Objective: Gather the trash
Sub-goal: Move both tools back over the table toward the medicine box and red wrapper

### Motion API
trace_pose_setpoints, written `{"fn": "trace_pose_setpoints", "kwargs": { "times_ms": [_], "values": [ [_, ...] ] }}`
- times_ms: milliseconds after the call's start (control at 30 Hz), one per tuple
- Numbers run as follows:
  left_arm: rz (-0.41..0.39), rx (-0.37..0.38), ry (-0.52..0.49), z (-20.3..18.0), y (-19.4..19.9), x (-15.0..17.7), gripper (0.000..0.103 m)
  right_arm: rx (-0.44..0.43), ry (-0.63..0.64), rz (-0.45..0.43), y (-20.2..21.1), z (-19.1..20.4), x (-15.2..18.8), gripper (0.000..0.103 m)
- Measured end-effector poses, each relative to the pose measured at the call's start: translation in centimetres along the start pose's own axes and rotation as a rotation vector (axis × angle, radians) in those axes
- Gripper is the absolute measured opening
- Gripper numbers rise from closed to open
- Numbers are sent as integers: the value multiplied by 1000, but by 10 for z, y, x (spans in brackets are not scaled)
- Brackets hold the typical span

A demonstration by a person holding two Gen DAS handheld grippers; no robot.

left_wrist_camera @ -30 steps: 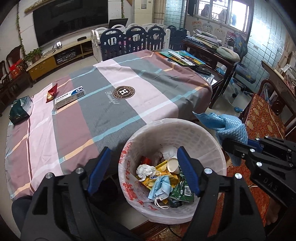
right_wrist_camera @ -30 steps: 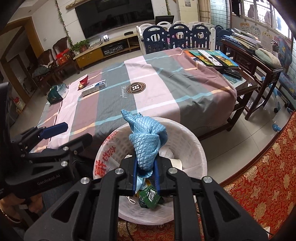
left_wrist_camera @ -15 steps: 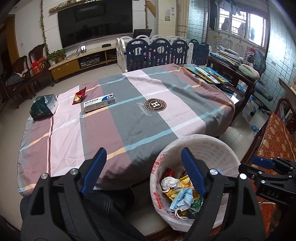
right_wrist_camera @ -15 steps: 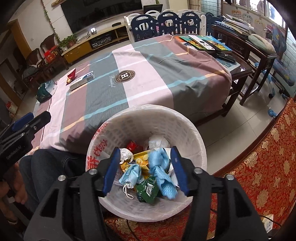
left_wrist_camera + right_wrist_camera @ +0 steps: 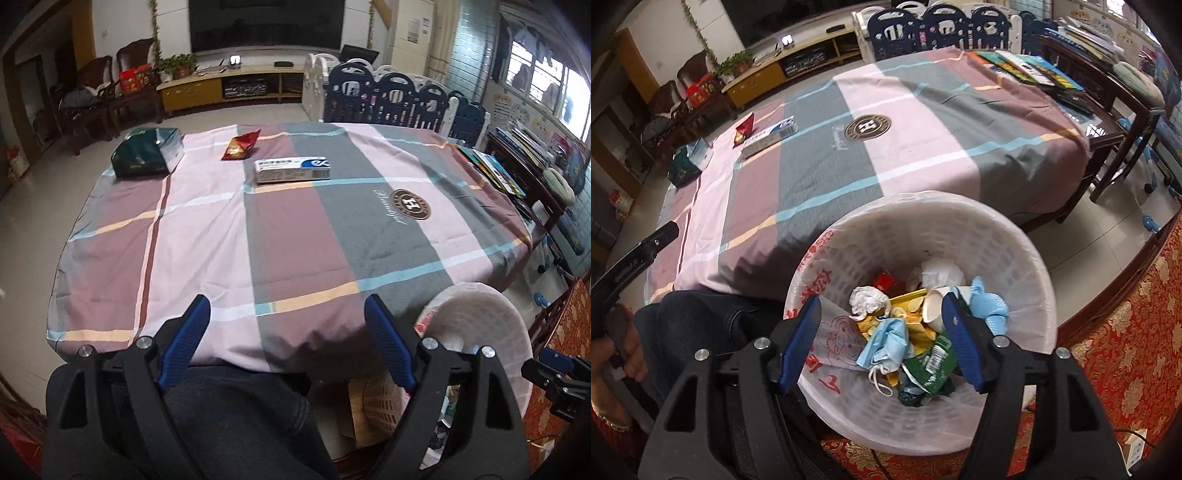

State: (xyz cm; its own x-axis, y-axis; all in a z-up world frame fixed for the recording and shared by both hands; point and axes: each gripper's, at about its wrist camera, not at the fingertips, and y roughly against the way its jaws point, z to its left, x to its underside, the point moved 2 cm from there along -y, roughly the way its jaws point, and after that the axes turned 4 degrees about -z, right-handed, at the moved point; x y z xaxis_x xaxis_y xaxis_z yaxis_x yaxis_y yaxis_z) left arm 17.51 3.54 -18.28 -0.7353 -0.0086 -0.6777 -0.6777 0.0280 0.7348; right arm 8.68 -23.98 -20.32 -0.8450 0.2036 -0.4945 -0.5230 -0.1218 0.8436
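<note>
The right hand-held gripper (image 5: 881,339) hangs over the round white plastic mesh wastebasket (image 5: 1030,258), and its blue jaws have just been opening; they now stand spread with nothing between them. One second ago these jaws pinched a crumpled light-blue quilted cloth (image 5: 988,302); now this cloth lies inside the basket, beside a white paper cup (image 5: 934,304), on top of a blue face mask (image 5: 886,338) and a green wrapper (image 5: 932,360). So this piece of trash is delivered. The left hand-held gripper (image 5: 286,343) has also been opening and is spread wide and empty. It has turned away from the basket and now faces the surface with the striped pink, grey and brown cloth (image 5: 295,236). There, at the far side, three things remain: a white and blue carton box (image 5: 291,170), just behind it a red foil snack wrapper (image 5: 242,144), and further to the left a dark green packet (image 5: 147,157). I judge that the box or the red wrapper is the next thing to collect, and the left side is better placed for it.
</note>
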Motion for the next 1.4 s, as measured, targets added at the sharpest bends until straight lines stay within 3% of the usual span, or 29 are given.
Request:
{"fn": "trace_pose_setpoints", "kwargs": {
  "times_ms": [200,333,400,500,600,667,733,800,967,1033,1067,1100,1167,1300,1400],
  "values": [
    [21,-61,67,56,-52,-9,87,-74,59,80,-53,45,-24,67],
    [75,-79,154,90,-91,-27,87,-143,148,43,-87,97,-77,67],
    [91,-49,208,108,-107,-39,87,-174,241,-3,-106,130,-115,67],
    [4,-52,216,129,-116,-61,91,-200,401,-49,-145,177,-171,80],
    [-70,-96,195,143,-124,-76,93,-79,650,-87,-188,222,-206,81],
    [-36,-97,204,152,-135,-79,93,-8,831,-92,-222,246,-220,82],
    [12,-56,247,160,-142,-77,93,-39,903,-43,-257,256,-235,82],
    [31,-7,270,162,-144,-74,93,-106,889,28,-282,256,-252,82],
    [19,-47,250,169,-146,-74,93,-152,896,195,-325,253,-266,83],
    [31,-31,268,172,-148,-73,93,-165,885,201,-325,254,-265,83],
    [33,-30,275,175,-148,-72,93,-190,861,208,-321,254,-264,81],
    [32,-31,281,176,-147,-71,93,-225,826,213,-316,253,-263,62],
    [19,-39,289,179,-144,-72,93,-279,738,236,-305,255,-257,53],
    [-36,-182,352,199,-133,-72,93,-355,546,347,-291,270,-217,47],
    [-79,-260,490,231,-120,-65,93,-509,434,480,-279,301,-167,47]
  ]
}}
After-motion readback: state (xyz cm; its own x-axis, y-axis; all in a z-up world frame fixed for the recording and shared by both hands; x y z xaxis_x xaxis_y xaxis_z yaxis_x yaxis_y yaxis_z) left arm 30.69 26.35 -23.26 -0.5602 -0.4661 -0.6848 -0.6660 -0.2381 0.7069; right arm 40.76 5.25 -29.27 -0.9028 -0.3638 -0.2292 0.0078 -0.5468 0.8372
